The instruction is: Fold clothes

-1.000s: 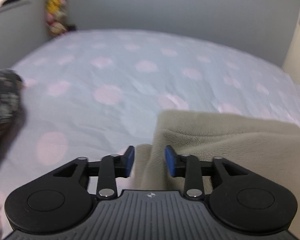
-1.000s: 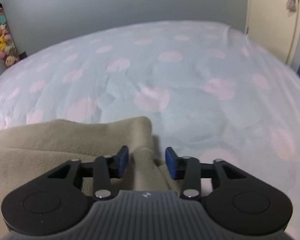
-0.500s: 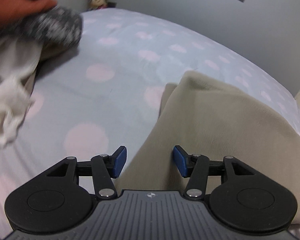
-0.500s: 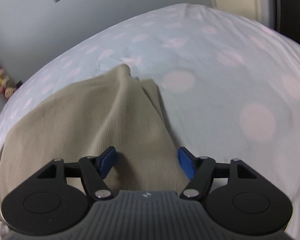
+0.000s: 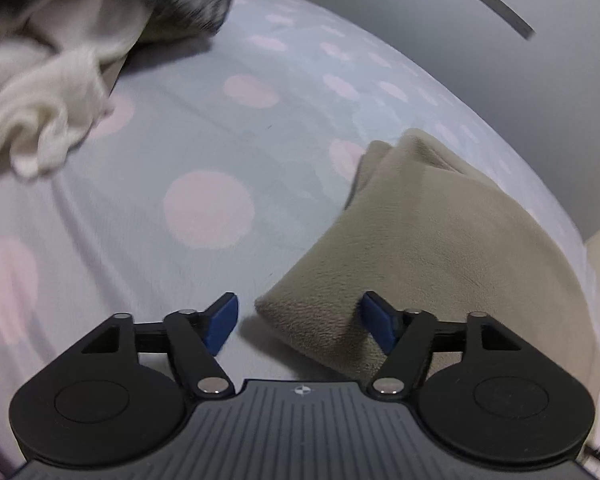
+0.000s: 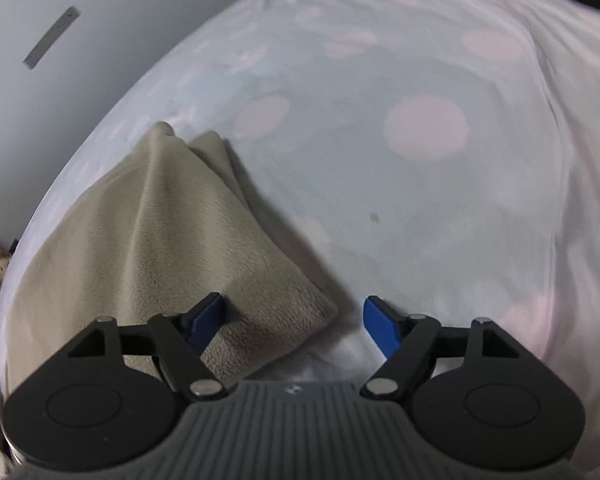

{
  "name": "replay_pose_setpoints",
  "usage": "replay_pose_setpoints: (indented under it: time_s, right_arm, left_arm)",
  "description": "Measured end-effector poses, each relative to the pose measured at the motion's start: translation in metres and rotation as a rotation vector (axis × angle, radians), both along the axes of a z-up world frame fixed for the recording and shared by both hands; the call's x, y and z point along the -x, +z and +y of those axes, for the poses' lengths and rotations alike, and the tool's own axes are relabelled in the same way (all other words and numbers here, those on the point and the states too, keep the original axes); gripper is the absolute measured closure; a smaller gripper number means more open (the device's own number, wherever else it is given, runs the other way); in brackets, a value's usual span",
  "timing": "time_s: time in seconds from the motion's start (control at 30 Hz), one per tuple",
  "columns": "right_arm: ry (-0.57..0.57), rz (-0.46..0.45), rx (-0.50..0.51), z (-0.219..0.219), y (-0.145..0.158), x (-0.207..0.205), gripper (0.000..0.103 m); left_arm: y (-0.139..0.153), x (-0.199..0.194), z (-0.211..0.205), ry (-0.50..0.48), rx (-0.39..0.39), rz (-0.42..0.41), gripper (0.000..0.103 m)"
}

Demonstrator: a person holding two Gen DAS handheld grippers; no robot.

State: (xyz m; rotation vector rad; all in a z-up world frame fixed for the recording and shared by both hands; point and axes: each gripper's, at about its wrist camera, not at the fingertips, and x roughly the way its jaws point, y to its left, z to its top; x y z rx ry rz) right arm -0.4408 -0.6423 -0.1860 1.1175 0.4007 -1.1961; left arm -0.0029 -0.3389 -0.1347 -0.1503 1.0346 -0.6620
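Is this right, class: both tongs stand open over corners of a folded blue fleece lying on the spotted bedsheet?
Not quite: the fleece is beige, not blue, as both wrist views show. The left tongs and right tongs do stand open over its corners on the spotted bedsheet.

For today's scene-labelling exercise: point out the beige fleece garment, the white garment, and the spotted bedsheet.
beige fleece garment (image 6: 148, 248), right wrist view, on its flat top layer.
white garment (image 5: 40, 120), left wrist view, on its crumpled end.
spotted bedsheet (image 6: 424, 126), right wrist view, on a pink spot.
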Motion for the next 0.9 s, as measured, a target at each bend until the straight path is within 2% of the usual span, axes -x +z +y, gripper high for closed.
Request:
replay_pose_setpoints:
  time_s: [0.13, 0.27, 0.33, 0.43, 0.53, 0.6, 0.9]
  right_arm:
    - [0.018, -0.020, -0.007, -0.001, -0.003, -0.003, 0.025]
    - [0.021, -0.134, -0.024, -0.004, -0.011, -0.001, 0.025]
    - [0.015, -0.185, -0.041, -0.005, -0.016, 0.000, 0.025]
    - [0.006, -0.223, -0.064, -0.007, -0.022, -0.001, 0.022]
    - [0.002, -0.243, -0.065, -0.008, -0.024, -0.005, 0.021]
    - [0.010, -0.260, -0.060, -0.009, -0.026, -0.009, 0.021]
    - [0.054, -0.220, -0.034, -0.012, -0.024, -0.021, 0.047]
  left_arm:
    - [-0.006, -0.006, 0.007, 0.037, 0.071, 0.087, 0.035]
    - [0.002, -0.004, 0.013, 0.059, 0.139, 0.060, 0.035]
    - [0.004, -0.004, 0.013, 0.064, 0.160, 0.055, 0.029]
    - [-0.009, -0.005, 0.006, 0.041, 0.127, 0.082, 0.029]
    - [-0.030, -0.008, 0.003, 0.025, 0.182, 0.214, 0.029]
    - [-0.035, -0.007, 0.002, 0.017, 0.212, 0.231, 0.029]
    - [-0.038, -0.017, -0.006, 0.015, 0.220, 0.233, 0.029]
